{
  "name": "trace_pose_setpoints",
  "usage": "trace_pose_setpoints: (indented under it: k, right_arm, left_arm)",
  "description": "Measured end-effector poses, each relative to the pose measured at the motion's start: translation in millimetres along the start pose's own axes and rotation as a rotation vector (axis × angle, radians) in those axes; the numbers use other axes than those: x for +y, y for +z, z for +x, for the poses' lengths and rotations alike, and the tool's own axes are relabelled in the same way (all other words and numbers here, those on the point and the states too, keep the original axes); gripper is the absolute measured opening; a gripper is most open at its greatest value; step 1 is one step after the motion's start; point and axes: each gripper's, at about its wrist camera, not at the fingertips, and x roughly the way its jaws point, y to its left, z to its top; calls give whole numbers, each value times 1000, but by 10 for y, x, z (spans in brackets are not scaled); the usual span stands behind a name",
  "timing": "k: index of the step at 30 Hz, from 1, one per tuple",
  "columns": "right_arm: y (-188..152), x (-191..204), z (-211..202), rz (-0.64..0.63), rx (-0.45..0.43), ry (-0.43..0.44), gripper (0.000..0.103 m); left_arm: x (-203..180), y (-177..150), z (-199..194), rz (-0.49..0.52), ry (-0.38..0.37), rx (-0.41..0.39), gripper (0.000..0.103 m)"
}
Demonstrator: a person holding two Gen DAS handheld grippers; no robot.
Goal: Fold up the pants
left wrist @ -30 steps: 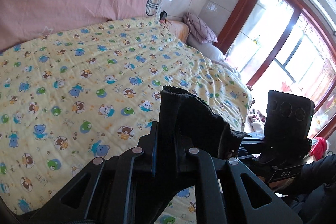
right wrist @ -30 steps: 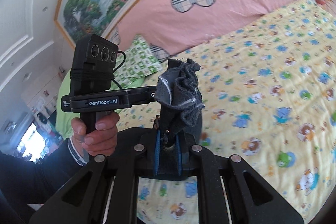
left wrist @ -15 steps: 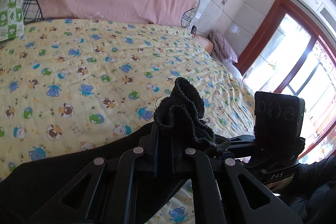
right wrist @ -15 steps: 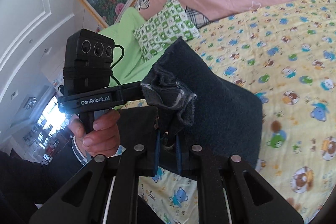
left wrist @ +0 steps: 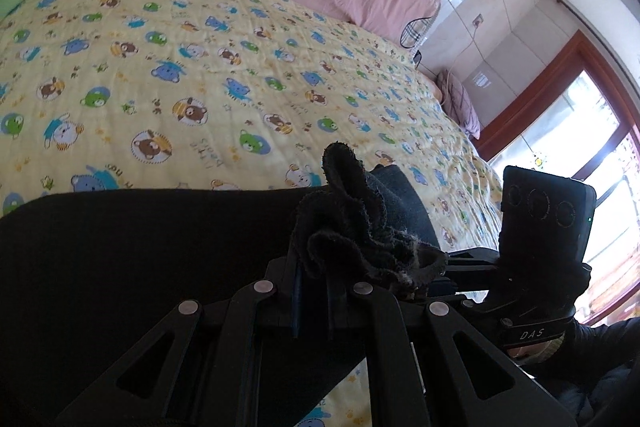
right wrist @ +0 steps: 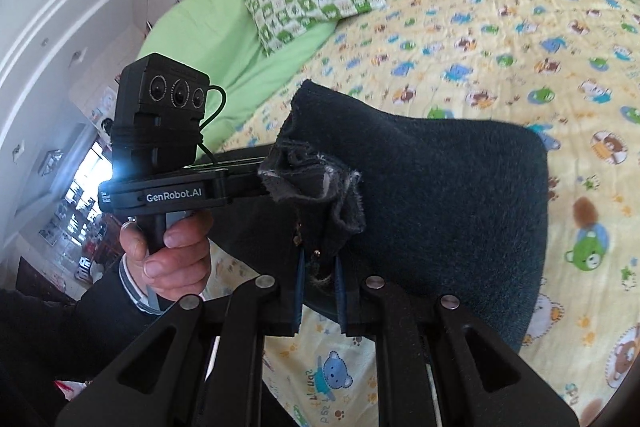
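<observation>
Slippage is the risk: both the left gripper (left wrist: 316,291) and right gripper (right wrist: 318,291) pinch bunched hems of the dark fleece pants (right wrist: 440,195), draped over the near yellow bear-print quilt (right wrist: 500,39); uneven lowering could skew the fold.

Dark fleecy pants (right wrist: 448,195), frayed edge bunched upward, spread flat over the bedspread.

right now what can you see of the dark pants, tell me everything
The dark pants are a thick, fuzzy, charcoal-looking fabric with frayed, paler raw edges. Both claws are shut on bunched edges of them: the right claw pinches one crumpled wad, the left claw another. Between and below the grips the cloth spreads as a broad, smooth panel above the yellow bear-print bedspread; whether it rests on the bed cannot be told. No waistband or pockets show.
</observation>
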Motion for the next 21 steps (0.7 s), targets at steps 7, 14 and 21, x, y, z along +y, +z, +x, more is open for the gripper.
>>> trace_pose_setpoints:
  k: [7,14,21]
  right_arm:
    - [-35,18,184,-22,86,-36,16]
    - [-20,127,257,-56,120,3,49]
    - [-10,265,321,-83,148,37,50]
  left_arm:
    - [229,-152,-9,-86,21,4,15]
    - [337,-260,-166,-130,40,-34,18]
    - [365,-407,-428,-153,95,-83,33]
